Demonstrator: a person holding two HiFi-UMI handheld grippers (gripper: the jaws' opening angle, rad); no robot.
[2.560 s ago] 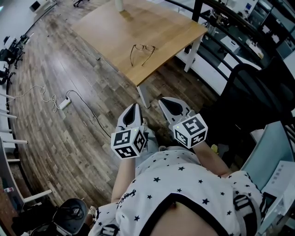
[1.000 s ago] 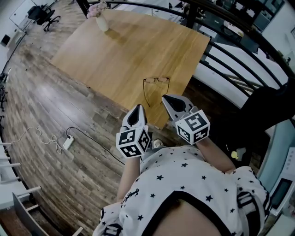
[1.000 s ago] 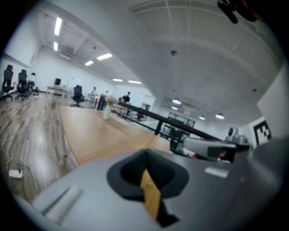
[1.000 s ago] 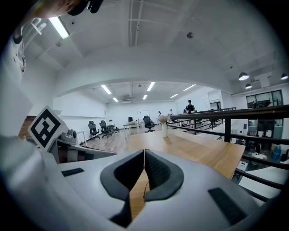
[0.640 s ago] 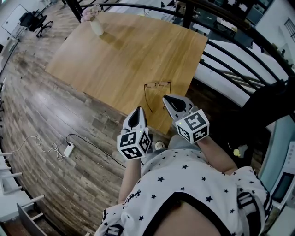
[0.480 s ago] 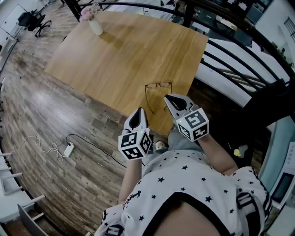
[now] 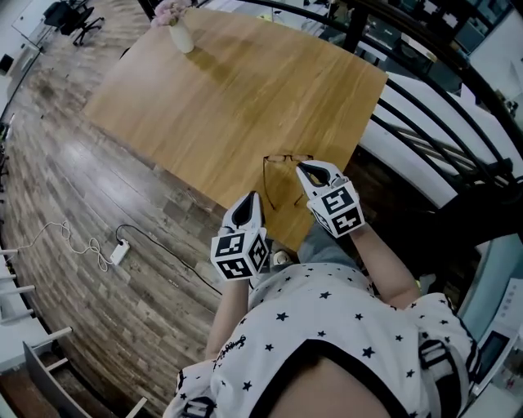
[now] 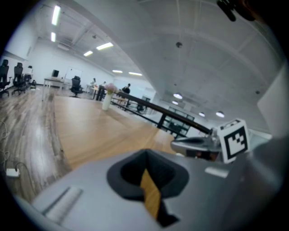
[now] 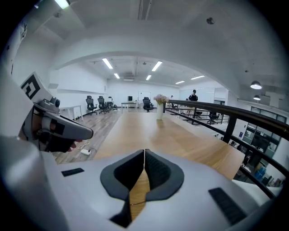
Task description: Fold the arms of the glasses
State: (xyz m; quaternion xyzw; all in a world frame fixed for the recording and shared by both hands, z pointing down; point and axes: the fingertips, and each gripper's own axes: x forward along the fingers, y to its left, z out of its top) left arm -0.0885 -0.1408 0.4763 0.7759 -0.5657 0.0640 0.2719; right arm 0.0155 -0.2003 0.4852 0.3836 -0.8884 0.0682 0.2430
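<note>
On table [image 7: 245, 90]: 1 glasses [image 7: 288, 157] | 1 vase [image 7: 181, 37] | left tool [image 7: 249, 197], right tool [image 7: 307, 166] closed

The worktop [image 7: 229, 90] is honey-brown wood grain, the floor [image 7: 82, 188] grey-brown planks, the glasses [image 7: 283, 157] dark-framed, the vase [image 7: 183, 39] white under pink flowers [image 7: 170, 11]. The left hand-held gripper [image 7: 251, 198] and right hand-held gripper [image 7: 306, 167] are pale grey — each with a black-and-white square-marker cube. The person's shirt [image 7: 327, 326] is white, dotted with small black stars.
</note>
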